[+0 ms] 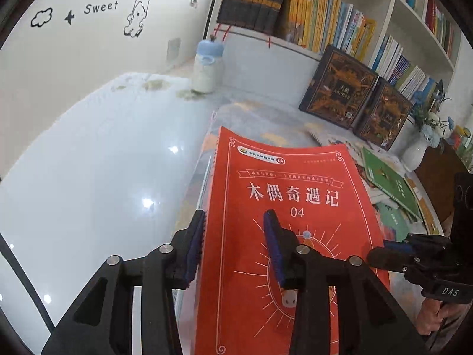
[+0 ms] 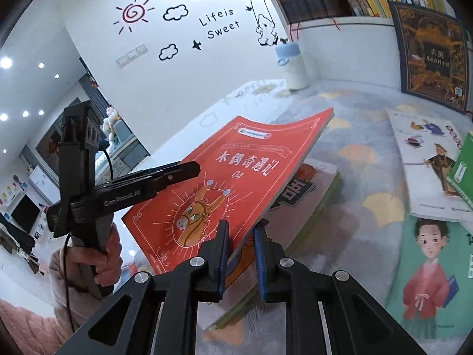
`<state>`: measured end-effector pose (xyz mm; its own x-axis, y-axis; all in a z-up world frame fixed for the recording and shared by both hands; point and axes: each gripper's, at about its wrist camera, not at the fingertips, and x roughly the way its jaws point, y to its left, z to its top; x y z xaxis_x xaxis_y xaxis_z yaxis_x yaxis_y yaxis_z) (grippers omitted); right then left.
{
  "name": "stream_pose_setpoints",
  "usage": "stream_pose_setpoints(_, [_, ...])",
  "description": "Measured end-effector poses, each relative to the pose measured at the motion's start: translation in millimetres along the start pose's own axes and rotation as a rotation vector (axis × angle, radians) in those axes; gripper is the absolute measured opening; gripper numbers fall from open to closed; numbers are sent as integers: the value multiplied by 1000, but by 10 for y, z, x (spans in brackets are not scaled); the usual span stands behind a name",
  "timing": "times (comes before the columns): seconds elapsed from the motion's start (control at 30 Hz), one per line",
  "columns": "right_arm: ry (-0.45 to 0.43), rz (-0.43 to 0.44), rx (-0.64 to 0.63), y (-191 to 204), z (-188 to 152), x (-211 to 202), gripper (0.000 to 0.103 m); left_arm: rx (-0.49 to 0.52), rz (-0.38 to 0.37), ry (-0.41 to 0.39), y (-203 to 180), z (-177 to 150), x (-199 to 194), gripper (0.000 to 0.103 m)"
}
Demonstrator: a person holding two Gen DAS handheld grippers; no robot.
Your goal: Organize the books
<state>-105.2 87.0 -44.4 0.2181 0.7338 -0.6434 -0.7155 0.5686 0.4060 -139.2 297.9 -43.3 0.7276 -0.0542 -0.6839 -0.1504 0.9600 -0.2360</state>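
The red paperback (image 2: 236, 174) is held above the stacked books (image 2: 307, 204), pinched by the right gripper (image 2: 241, 254); the left gripper (image 1: 236, 245) is parted beside its spine. It should be kept level while lowered squarely

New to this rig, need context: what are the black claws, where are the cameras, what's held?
No robot here: a person holds a two-finger tool in each hand, each with a fisheye camera looking along its fingers. The left-wrist picture shows the left tool; the right-wrist picture shows the right tool and the hand gripping the left one. The right tool is clamped on the edge of a red book, tilted above a stack. The left tool's jaws stand apart at its opposite edge, not pinching it. More books lie on the mat; a bottle stands behind.
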Motion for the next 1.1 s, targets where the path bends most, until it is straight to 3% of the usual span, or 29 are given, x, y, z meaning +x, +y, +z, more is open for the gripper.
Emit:
stream_pose_setpoints(0.13, [31,9,14,-34,-24,111,16,-45,-8,26,92,-52,106,37])
stream_pose_setpoints(0.5, [94,-6,25,-106,-96,292,18,-37,41,51,100,-95,167,39])
stream_pose_setpoints(0.6, [96,-4,31,-119,-99,286,23,-31,78,60,88,-105,182,46])
stream_pose_setpoints(0.73, [102,2,55,-121,-93,278,28,-79,65,47,103,-69,105,64])
stream_pose_setpoints(0.83, [112,-12,54,-108,-73,245,40,-51,112,-6,28,18,-49,64])
stream_pose_setpoints(1.03, [17,-17,55,-216,66,-149,48,15,92,-49,-350,219,-168,67])
stream_pose_setpoints(1.1, [-18,-46,73,-342,99,-333,49,37,55,-44,-568,263,-120,67])
